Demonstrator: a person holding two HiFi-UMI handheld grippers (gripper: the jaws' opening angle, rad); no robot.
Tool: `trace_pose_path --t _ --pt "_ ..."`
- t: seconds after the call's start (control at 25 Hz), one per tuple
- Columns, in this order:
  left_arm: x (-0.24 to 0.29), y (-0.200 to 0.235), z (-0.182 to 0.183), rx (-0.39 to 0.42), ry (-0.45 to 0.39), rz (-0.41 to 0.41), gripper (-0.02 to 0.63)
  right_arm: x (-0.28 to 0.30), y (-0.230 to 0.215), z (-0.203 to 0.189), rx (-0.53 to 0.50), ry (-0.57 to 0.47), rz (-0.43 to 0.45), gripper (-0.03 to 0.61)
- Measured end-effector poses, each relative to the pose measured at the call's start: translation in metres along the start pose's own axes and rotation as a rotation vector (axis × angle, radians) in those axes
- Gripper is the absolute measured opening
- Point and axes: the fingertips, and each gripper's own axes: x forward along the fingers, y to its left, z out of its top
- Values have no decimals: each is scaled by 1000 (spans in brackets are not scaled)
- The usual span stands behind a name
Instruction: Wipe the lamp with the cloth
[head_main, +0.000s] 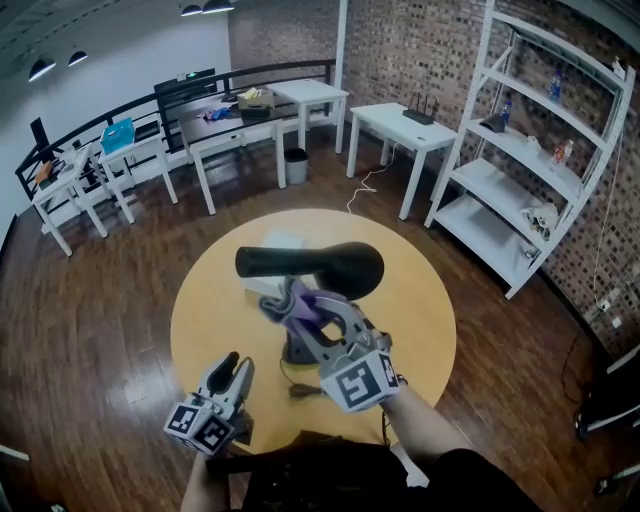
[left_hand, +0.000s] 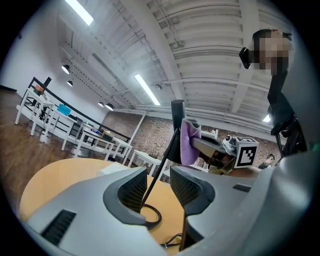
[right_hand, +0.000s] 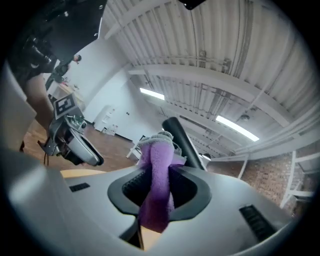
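Nearest item, at 7 o'clock off the table's edge in my head view: left gripper (head_main: 240, 366) (left_hand: 152, 187), jaws almost together with a narrow gap, nothing between the pads, clear of the lamp. Next, coming in from 5 o'clock: right gripper (head_main: 293, 312) (right_hand: 157, 185), jaws clamped on a purple cloth (head_main: 306, 303) (right_hand: 156, 175) (left_hand: 189, 142) that bunches out past the tips and hangs below them. Cloth location: just under the lamp's head, close against the slim stem; I cannot confirm contact. Lamp (head_main: 320, 265) (left_hand: 177, 110) (right_hand: 181, 137): black, base standing near the middle of the round wooden table (head_main: 425, 310), head lying across with the wide end toward 3 o'clock. Cable (head_main: 298, 390): dark, on the tabletop at 6 o'clock from the base. White object (head_main: 281, 241): flat on the table at 12 o'clock, partly behind the lamp head. Beyond, on the dark wood floor: white desks from 10 to 1 o'clock, small bin (head_main: 295, 165) at 12 o'clock, white shelf unit (head_main: 520, 180) at 2 o'clock against the brick wall.
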Motion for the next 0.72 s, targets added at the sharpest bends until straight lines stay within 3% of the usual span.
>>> trace_pose_path --t 0.16,0.32,0.52,0.64,0.72 --pt "-13 12 7 -3 -26 30 143 35 22 22 27 -16 128 95" --pt "-26 27 15 -11 -47 63 143 43 3 45 172 -80 68 95" --pt "-21 27 11 -31 -48 59 130 29 -17 18 392 -23 30 95" --pt "-15 22 5 -31 -33 37 130 23 -22 -1 466 5 4 95" --pt "-10 18 3 -31 -24 20 130 19 -26 -8 463 24 -28 95"
